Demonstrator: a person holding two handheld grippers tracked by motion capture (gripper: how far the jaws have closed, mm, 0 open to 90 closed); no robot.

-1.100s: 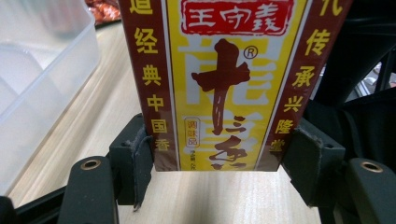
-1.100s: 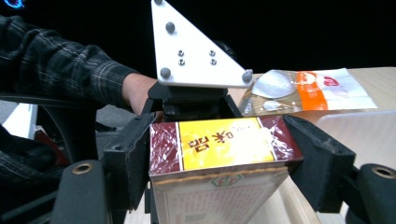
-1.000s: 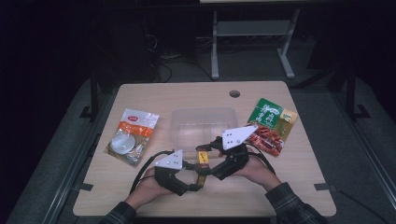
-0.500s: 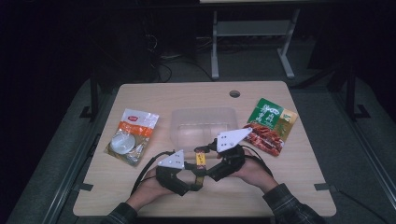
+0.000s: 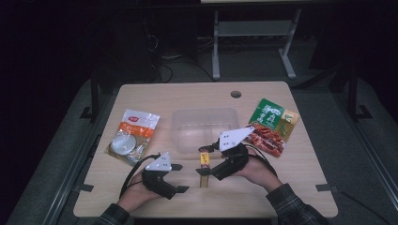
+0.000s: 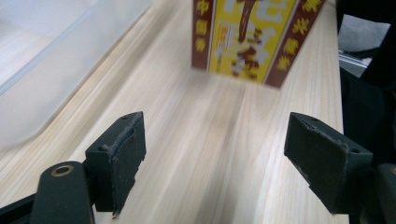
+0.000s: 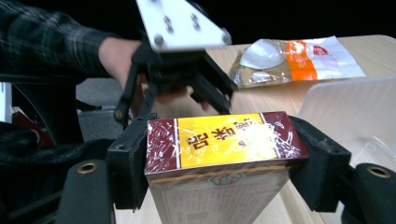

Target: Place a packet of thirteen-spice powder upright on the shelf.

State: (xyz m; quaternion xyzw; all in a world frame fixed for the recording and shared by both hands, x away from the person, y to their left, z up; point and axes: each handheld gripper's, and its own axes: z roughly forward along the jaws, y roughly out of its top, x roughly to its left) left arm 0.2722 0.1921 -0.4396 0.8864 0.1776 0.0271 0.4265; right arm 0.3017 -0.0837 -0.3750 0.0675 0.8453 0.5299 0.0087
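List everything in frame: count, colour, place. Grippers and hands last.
box: 1, yellow and dark red, film-wrapped, clamped in the right gripper above the table's front middle
tray: 1, clear plastic, table centre, behind the box
left packet: 1, clear with orange and white print, table's left side
right packet: 1, green and red, table's right side
table: 1, light wood, round hole near the far edge
metal frame: 1, grey, on the floor beyond the table
left gripper: 1, black, jaws just been opening, nothing between them
right gripper: 1, black, shut on the box
hands: 2, plaid sleeves, bottom edge
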